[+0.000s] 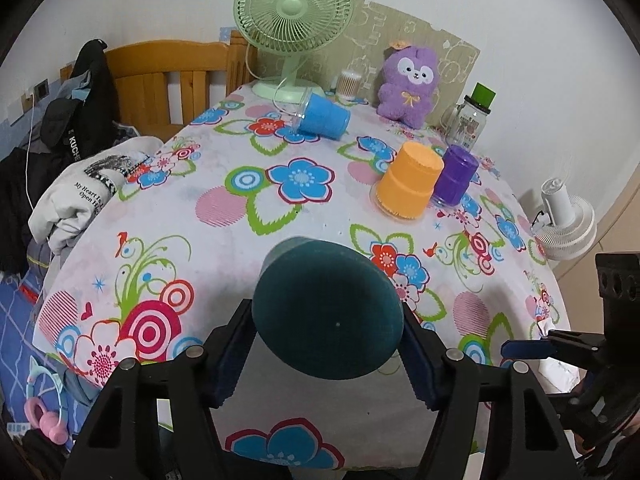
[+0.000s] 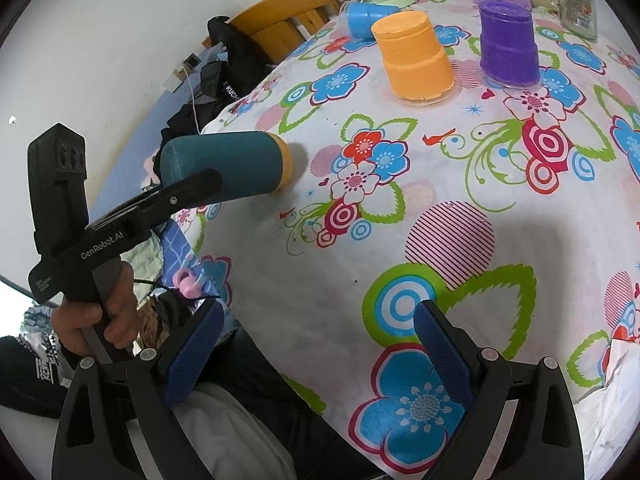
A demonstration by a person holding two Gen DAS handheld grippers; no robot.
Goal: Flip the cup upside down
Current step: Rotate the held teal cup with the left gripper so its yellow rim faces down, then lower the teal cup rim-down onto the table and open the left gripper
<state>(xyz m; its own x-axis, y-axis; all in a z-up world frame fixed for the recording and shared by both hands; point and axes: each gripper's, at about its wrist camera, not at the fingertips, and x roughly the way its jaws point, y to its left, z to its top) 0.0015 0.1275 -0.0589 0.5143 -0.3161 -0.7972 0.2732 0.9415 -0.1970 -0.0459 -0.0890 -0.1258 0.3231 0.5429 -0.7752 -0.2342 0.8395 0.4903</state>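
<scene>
My left gripper (image 1: 326,344) is shut on a dark teal cup (image 1: 327,310), whose flat base faces the camera. In the right wrist view the teal cup (image 2: 228,164) lies horizontal in the left gripper (image 2: 200,188), its yellowish rim end just above the floral tablecloth (image 2: 360,240). My right gripper (image 2: 316,344) is open and empty over the table's near edge. An orange cup (image 1: 410,184) and a purple cup (image 1: 456,176) stand upside down. A blue cup (image 1: 322,117) lies on its side at the back.
At the table's back stand a green fan (image 1: 294,20), a purple plush toy (image 1: 408,80), a jar with a green lid (image 1: 472,120) and a cotton-swab pot (image 1: 348,84). Clothes (image 1: 80,184) are piled to the left. A white fan (image 1: 566,220) stands at the right.
</scene>
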